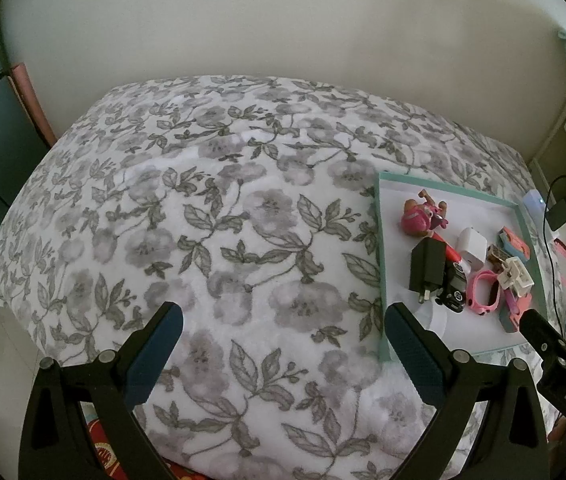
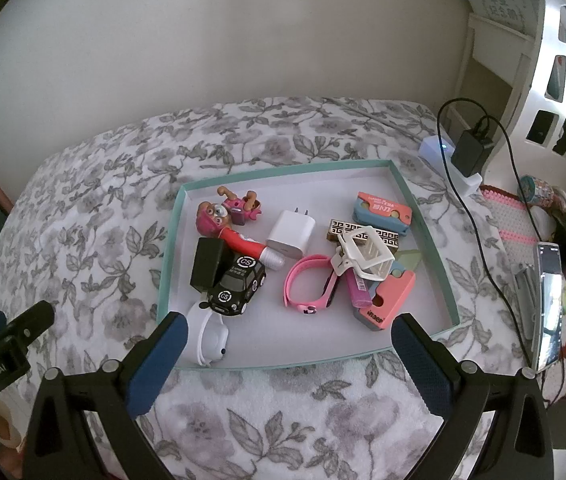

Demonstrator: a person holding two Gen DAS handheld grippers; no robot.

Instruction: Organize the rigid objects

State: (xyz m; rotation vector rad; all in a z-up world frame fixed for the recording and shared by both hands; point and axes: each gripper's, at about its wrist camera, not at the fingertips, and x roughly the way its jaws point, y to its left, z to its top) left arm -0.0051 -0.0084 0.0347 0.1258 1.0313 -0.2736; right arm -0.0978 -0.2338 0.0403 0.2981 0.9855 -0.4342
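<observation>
Before me spreads a bed under a white fleece blanket printed with grey flowers and leaves [image 2: 95, 240]; a shallow teal-rimmed cardboard tray [image 2: 427, 236] rests flat directly on it.

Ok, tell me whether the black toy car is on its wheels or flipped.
On its wheels: the black toy car shows its roof logo facing up, inside the teal tray, touching the black charger.

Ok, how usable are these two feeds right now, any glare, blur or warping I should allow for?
Left wrist: soft, dim, even light, no glare; fisheye bulges the floral blanket and the tray sits at the distorted right edge. Right wrist: tray central and reasonably sharp; the white shelf at upper right is blown out, and the corners vignette black.
</observation>
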